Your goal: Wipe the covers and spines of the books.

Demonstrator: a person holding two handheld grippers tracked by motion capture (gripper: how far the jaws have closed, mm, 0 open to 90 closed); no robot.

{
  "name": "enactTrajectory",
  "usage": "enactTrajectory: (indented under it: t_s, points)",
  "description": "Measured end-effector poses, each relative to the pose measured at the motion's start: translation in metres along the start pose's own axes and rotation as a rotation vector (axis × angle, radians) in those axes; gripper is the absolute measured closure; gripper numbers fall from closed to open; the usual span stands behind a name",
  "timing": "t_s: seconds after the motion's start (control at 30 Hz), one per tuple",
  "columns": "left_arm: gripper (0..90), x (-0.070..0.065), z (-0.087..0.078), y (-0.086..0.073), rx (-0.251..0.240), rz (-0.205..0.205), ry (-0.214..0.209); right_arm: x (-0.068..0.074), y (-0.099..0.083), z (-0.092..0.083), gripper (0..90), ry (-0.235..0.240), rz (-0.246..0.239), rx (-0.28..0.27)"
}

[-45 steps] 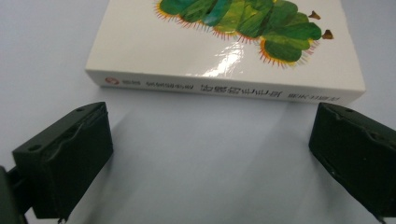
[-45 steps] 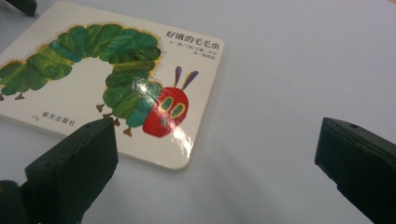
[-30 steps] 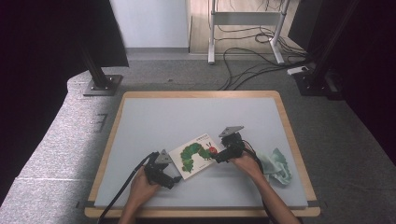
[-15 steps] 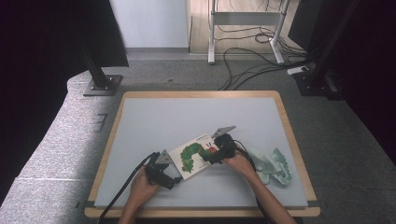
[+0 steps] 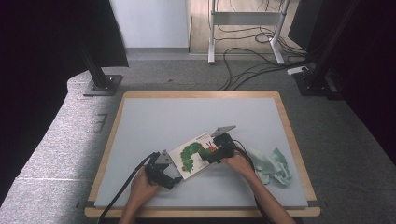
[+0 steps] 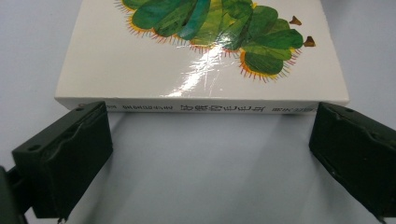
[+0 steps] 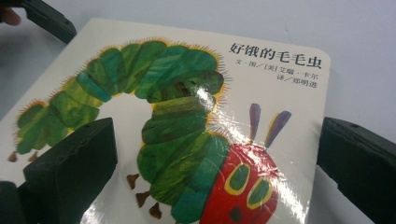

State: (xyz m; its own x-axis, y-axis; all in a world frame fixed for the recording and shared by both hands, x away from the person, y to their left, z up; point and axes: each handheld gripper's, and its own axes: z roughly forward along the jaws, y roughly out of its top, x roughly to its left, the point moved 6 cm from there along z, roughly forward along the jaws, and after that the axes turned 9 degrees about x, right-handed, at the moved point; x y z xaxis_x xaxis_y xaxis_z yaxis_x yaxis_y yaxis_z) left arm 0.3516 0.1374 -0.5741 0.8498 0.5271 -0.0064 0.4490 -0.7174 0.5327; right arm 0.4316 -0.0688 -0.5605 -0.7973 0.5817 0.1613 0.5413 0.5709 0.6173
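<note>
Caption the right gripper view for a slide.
Open right gripper poised over the caterpillar picture book lying on the grey table.

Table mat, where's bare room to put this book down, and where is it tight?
The far half of the grey mat, up to the wooden rim, is bare, as is the left side. It is crowded near the front: book between left gripper and right gripper, crumpled cloth at right.

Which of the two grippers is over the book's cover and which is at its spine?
The right gripper is over the book cover, by the caterpillar's red head. The left gripper sits open on the table at the spine.
</note>
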Motion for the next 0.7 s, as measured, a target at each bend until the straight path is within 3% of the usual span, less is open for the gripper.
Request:
enactTrajectory:
  t_s: [0.33,0.53,0.7]
  points:
    - [0.0,0.0,0.0,0.0,0.0,0.0,0.0,0.005,-0.007,-0.01,0.0,0.009,0.001,0.0]
    - [0.0,0.0,0.0,0.0,0.0,0.0,0.0,0.001,-0.008,0.005,0.0,-0.008,-0.008,0.049]
    - [0.0,0.0,0.0,0.0,-0.001,-0.001,0.0,-0.005,0.0,0.011,0.0,-0.002,0.009,0.036]
